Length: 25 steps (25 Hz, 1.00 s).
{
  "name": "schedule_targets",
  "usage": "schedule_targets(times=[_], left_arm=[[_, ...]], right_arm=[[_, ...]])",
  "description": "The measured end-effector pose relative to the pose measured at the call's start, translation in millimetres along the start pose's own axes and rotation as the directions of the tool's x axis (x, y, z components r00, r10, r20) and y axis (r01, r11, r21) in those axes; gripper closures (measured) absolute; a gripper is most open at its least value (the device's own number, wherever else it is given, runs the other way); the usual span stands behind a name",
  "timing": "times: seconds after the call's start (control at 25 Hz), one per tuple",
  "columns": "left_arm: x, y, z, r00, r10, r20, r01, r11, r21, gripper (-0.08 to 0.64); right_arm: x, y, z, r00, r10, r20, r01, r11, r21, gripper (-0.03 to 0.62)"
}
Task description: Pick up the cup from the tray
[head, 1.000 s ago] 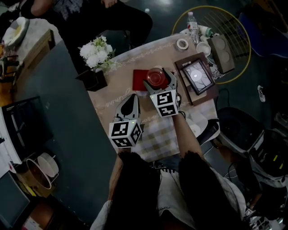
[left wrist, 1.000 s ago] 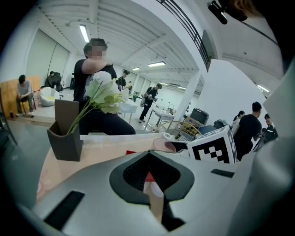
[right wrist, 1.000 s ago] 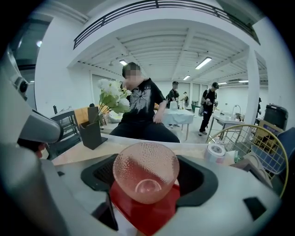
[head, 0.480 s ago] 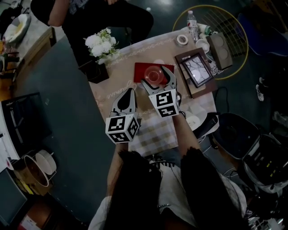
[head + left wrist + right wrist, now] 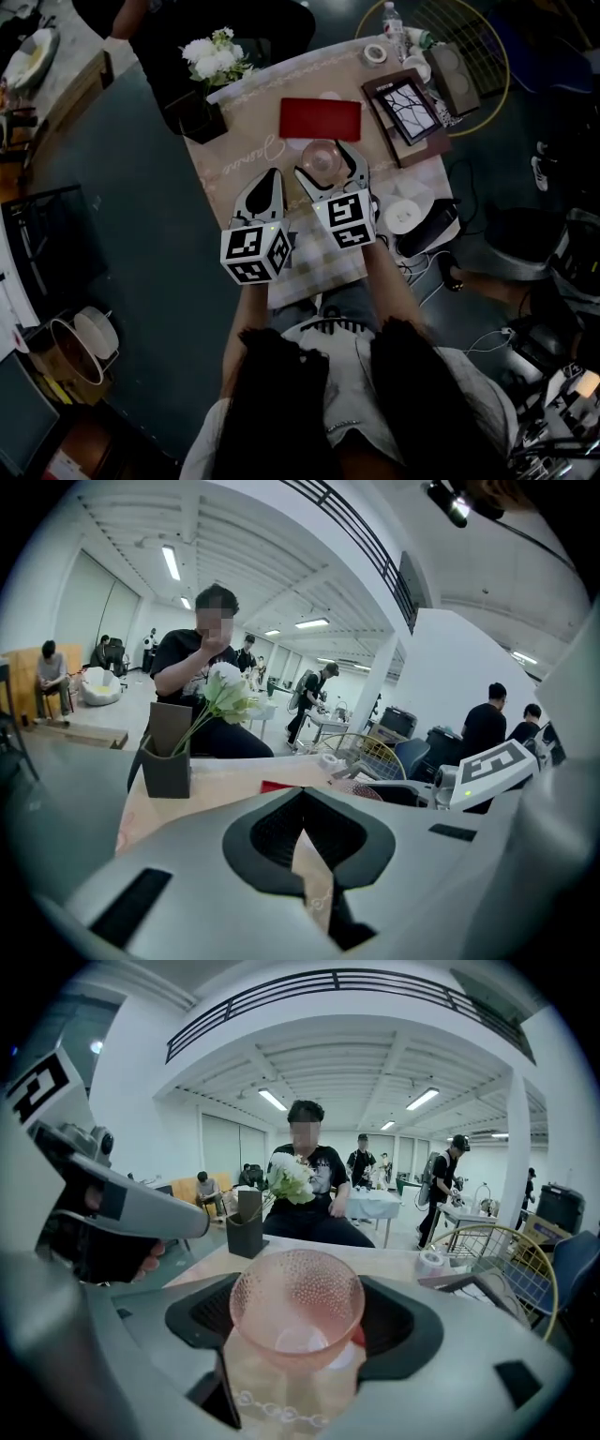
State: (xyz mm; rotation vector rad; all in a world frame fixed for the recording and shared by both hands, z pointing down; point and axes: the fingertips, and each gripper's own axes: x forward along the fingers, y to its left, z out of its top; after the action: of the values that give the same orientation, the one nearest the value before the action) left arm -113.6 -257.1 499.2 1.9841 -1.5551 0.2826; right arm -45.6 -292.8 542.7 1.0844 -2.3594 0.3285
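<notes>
A pink, dimpled glass cup (image 5: 324, 159) (image 5: 296, 1307) sits between the two fingers of my right gripper (image 5: 326, 165) (image 5: 298, 1330), which is shut on it. The cup hangs over the beige table runner (image 5: 246, 161), on the near side of the red tray (image 5: 320, 118). The tray's top is bare. Left of it, my left gripper (image 5: 265, 190) (image 5: 305, 850) is shut with nothing in it, held above the table. A sliver of the red tray (image 5: 278, 786) shows past its jaws.
A black vase of white flowers (image 5: 202, 117) (image 5: 166, 766) stands at the table's far left corner, with a person seated behind it. A framed tablet (image 5: 409, 98), a tape roll (image 5: 375, 53) and a bottle (image 5: 395, 21) lie at the far right. A white disc (image 5: 404, 216) lies right of my right arm.
My right gripper has drawn back toward me with the cup, which has left the red tray. The tray now lies bare beyond it. The left gripper has barely moved.
</notes>
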Motion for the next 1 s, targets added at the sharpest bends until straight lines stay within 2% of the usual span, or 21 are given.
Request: schedule_targets(times=[0.32,0.52,0.8,1.0], left_arm=[[-21.3,-8.2,-23.4,0.999,-0.035,-0.002,0.035,0.999,0.003,0.554],[-33.7,-11.4,-41.6,0.999,-0.032,-0.009,0.032,0.999,-0.018,0.554],[-39.7,-22.5,-58.5,0.999,-0.045,-0.015,0.045,0.998,-0.033,0.554],[-42.0,-24.1,-63.6,0.998,-0.056,-0.02,0.055,0.998,-0.03,0.554]], right_arm=[[-23.9,34.3,-35.5,1.0,0.001,-0.02,-0.001,1.0,0.016,0.199],[-30.0,49.6,-61.3,0.998,0.02,-0.058,-0.023,0.999,-0.043,0.199],[-28.7,60.5,-82.5,0.998,0.02,-0.065,-0.022,0.999,-0.023,0.198],[-27.7,61.2,-86.4,0.999,0.006,-0.036,-0.005,1.0,0.009,0.199]])
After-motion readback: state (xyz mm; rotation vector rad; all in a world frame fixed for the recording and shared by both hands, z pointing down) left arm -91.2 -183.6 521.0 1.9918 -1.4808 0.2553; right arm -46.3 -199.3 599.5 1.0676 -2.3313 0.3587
